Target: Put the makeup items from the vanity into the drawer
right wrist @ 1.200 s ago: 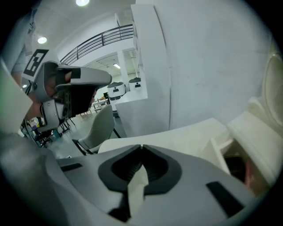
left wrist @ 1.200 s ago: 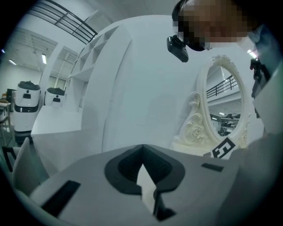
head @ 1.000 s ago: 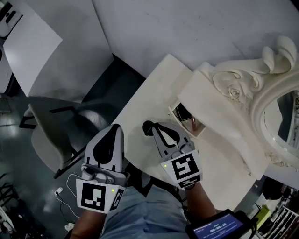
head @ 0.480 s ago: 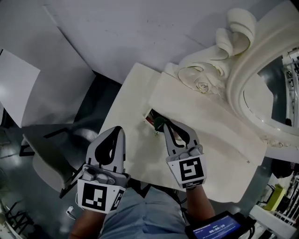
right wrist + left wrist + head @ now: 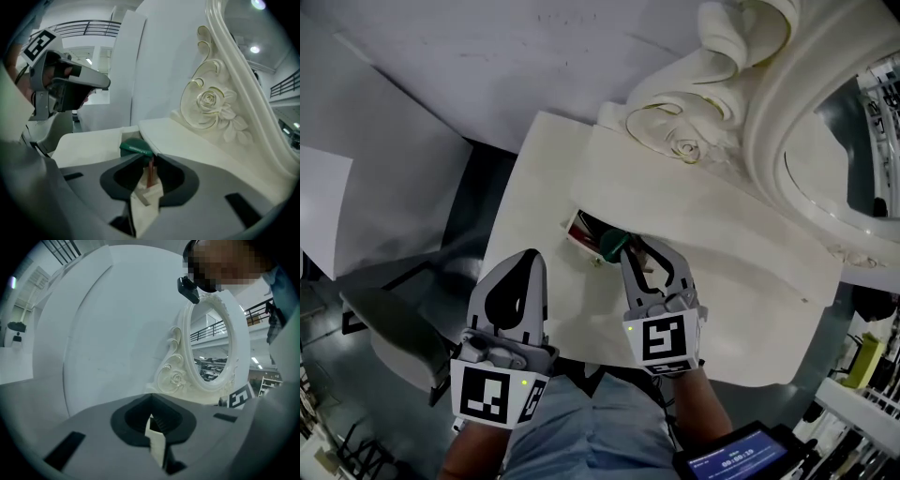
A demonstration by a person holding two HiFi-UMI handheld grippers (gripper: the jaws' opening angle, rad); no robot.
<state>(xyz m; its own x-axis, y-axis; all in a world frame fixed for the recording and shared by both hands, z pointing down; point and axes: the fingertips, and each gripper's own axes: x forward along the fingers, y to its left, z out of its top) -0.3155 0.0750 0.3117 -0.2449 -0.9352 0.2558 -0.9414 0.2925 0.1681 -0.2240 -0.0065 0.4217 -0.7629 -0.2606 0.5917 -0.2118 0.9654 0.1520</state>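
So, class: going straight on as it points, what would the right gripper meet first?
Probably the green item just off the right gripper; its jaws have just been opening, with a thin red strip showing between them.

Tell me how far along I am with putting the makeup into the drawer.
Done: the drawer is open and already holds some items. In hand: the right gripper, jaws just opening, is letting a green-capped item go at the drawer's mouth; the left gripper is shut and empty. Left: no other makeup shows on the vanity top, so probably only closing the drawer.
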